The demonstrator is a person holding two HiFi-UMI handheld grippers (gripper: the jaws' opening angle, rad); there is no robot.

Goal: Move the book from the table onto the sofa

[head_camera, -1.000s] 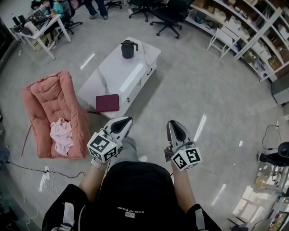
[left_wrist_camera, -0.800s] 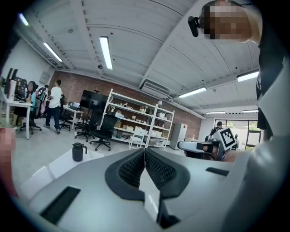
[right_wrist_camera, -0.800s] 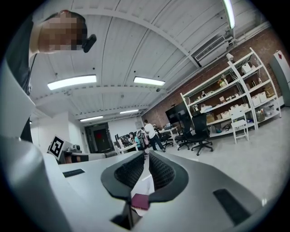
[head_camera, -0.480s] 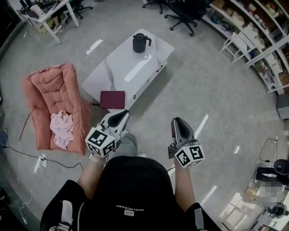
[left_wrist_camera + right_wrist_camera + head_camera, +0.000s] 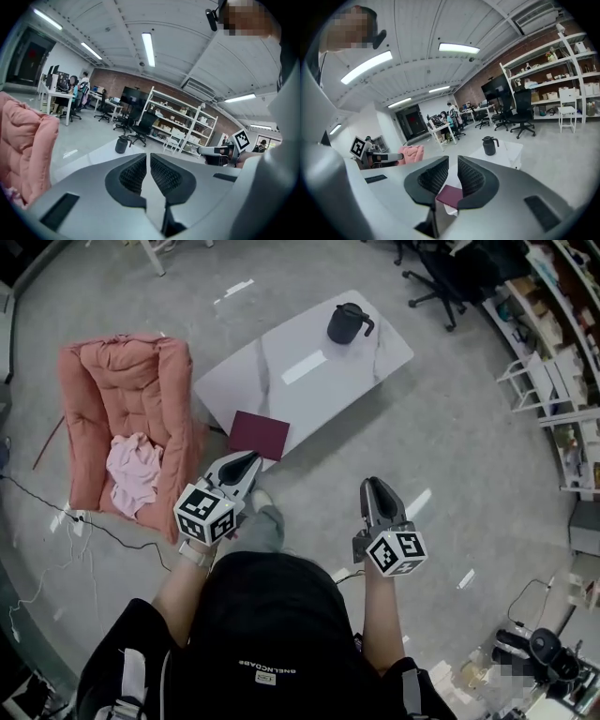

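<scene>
A maroon book lies flat on the near corner of the low white table; in the right gripper view the book shows far off, behind the narrow slit between the jaws. The pink sofa stands left of the table, empty-seated but for a cloth. My left gripper is shut and empty, its tip just short of the book's near edge. My right gripper is shut and empty too, over the floor to the right of the book. Neither touches the book.
A black jug stands at the table's far end. A pale pink cloth lies on the sofa seat. A cable runs over the floor by the sofa. Office chairs and shelves stand beyond the table.
The person has stepped toward the table, and both shut grippers have travelled forward and lower. The book and sofa now lie closer, the book just ahead of the left gripper.
</scene>
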